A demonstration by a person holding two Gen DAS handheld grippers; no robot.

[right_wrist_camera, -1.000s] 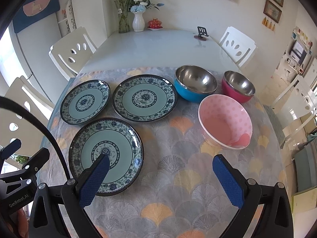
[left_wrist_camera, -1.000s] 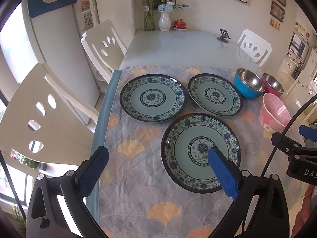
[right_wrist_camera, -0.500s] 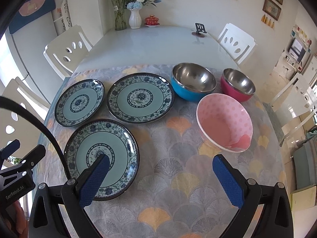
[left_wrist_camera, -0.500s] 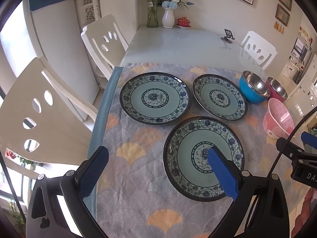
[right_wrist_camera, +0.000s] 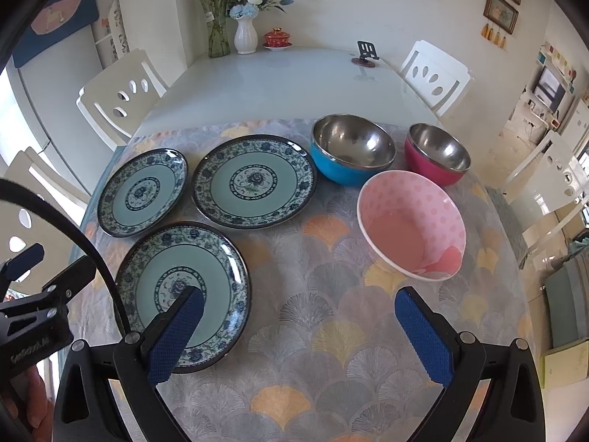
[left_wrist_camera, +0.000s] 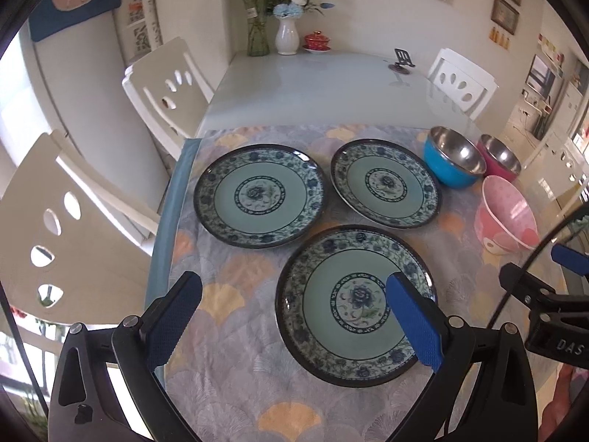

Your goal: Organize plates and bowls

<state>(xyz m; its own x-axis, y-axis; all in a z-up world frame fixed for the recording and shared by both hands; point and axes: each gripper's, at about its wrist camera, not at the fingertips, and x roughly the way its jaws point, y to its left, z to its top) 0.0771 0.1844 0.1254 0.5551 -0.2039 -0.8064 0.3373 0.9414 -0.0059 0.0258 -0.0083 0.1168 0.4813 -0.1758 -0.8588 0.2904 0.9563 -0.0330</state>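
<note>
Both tongs spread wide above the patterned cloth, gripping nothing.

The left gripper [left_wrist_camera: 294, 313], with ribbed blue pads, hangs over the near round glazed plate [left_wrist_camera: 355, 305] by the cloth's [right_wrist_camera: 331, 331] near-left edge; the right gripper [right_wrist_camera: 298, 324] is over bare cloth. Two matching plates [right_wrist_camera: 254, 180] [right_wrist_camera: 141, 193] lie farther back. Toward the right edge sit a pink dotted bowl [right_wrist_camera: 412, 228], a blue steel-lined bowl [right_wrist_camera: 351, 149] and a magenta one [right_wrist_camera: 438, 153].

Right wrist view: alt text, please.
Open right gripper hovers over a patterned cloth holding three blue floral plates on the left and blue, red and pink bowls on the right.
</note>
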